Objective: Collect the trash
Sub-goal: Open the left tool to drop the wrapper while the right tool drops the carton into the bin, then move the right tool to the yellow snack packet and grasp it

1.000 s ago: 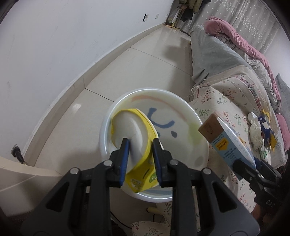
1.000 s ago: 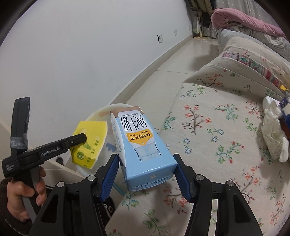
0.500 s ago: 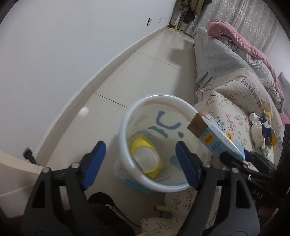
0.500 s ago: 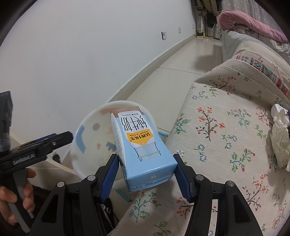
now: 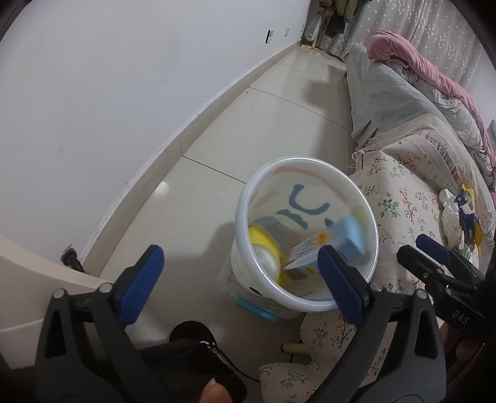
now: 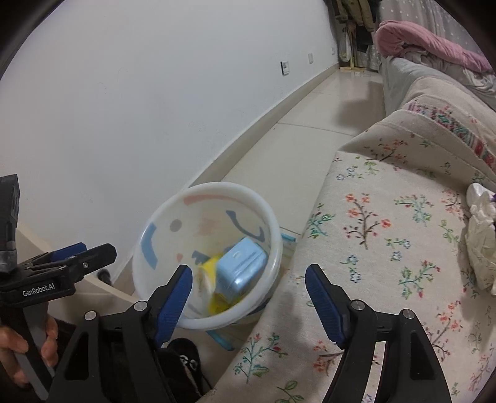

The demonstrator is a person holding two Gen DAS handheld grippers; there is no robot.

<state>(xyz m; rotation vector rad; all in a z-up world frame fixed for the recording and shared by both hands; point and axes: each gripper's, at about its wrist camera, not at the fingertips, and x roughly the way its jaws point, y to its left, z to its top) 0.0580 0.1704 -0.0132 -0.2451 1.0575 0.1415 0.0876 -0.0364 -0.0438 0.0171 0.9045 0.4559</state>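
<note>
Both the left claw point(image 5: 240, 276) and right claw point(image 6: 248, 296) stand wide open and empty, touching nothing, above the white bin point(image 6: 161, 229) holding the blue carton point(image 6: 240, 268) at frame centre.

This is a lived-in room of a home. A long sofa under a cream floral-print cover point(image 6: 403, 217) runs beside a plain white wall point(image 5: 124, 93), with glossy beige floor tiles point(image 5: 279, 130) between them. A crumpled pink blanket point(image 5: 412, 59) and a grey throw point(image 5: 390, 99) lie along the sofa, pale dotted curtains point(image 5: 434, 28) hang behind, and white wall sockets point(image 6: 285, 68) sit low on the wall.
</note>
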